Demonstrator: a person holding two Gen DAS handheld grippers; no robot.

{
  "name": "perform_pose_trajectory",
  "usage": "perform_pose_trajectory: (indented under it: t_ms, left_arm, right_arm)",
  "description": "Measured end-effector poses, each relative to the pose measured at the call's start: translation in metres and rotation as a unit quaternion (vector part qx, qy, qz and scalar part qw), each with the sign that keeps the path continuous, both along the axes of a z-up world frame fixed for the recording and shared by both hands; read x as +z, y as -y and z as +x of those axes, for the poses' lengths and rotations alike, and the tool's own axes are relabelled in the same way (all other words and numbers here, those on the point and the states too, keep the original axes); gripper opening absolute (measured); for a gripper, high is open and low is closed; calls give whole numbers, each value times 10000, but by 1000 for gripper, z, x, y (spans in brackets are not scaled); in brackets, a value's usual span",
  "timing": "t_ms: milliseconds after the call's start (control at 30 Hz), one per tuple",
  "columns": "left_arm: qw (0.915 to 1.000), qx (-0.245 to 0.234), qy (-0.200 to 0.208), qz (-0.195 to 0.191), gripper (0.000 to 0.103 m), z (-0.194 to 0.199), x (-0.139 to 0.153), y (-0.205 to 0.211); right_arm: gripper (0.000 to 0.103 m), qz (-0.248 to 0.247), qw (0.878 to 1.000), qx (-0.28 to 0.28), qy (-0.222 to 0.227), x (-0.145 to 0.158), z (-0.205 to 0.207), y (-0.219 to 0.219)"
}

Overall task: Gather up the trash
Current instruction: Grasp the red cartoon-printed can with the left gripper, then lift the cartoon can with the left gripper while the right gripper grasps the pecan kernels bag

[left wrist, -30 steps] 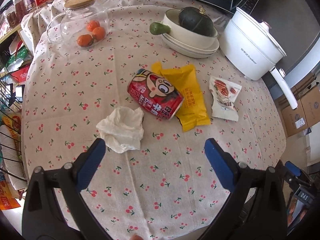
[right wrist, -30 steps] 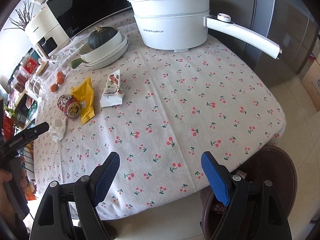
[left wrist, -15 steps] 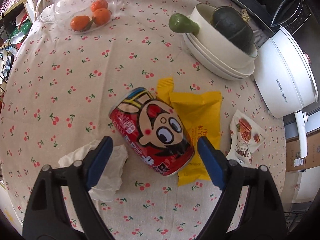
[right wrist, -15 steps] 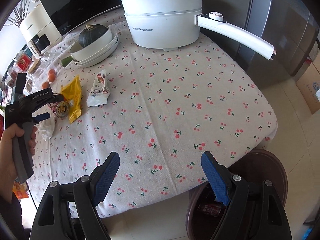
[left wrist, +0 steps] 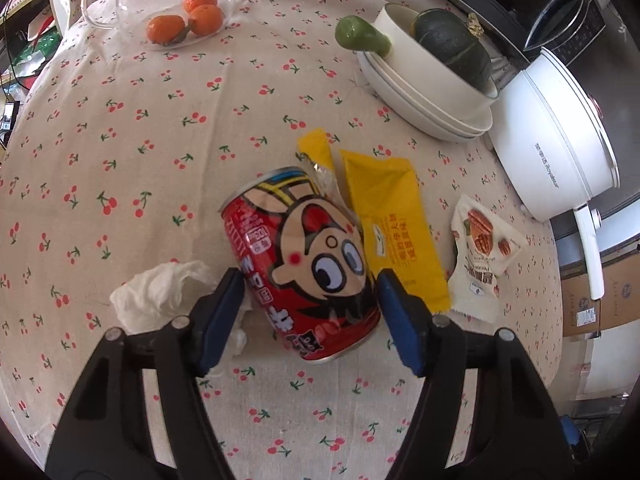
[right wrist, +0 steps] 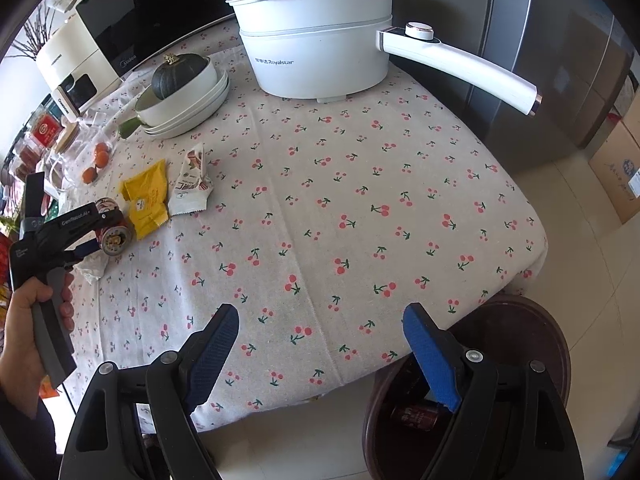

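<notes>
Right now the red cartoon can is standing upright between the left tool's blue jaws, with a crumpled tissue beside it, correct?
Not quite: the red cartoon can is lying on its side, not upright, as the left wrist view shows. It is between the left tool's closing blue jaws, with the crumpled tissue beside it.

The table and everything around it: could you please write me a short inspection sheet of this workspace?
Surface: cherry-print tablecloth, rumpled at the far edge.
Job's things: red can on its side, crumpled tissue, yellow wrapper, nut packet; brown bin beside the table, a can inside.
Clutter: white pot, stacked bowls holding a squash, oranges.
Grippers: left gripper closing around the can, pads not clearly pressing; right gripper open, empty.
Cables: nothing seen.
Surroundings: cardboard boxes on the floor.
</notes>
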State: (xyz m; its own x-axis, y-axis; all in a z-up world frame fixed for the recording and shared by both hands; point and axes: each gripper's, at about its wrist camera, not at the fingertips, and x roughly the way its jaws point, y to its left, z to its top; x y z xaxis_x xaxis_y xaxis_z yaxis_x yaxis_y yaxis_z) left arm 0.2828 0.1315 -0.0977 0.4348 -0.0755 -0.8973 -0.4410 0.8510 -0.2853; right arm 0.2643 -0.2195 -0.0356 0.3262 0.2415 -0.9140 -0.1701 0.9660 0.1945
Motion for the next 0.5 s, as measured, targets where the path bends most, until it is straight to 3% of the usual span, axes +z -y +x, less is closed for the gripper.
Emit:
perform_pose_trajectory:
  t_ms: [133,300,500]
  left_arm:
    - [9982,-605,29,11,65,-30,9,6]
    - [9898,-1385,-19,319,62,-64,23,10]
    - [9879,-1525,176,232,57,-96,35,-9]
  right_arm:
    - [86,-143,9998,106,-16,-7,-5,-12]
    - [86,-23,9997,187,-167,-20,-16,-28]
    - [86,70,9985,437,-312,-31,-38,-50]
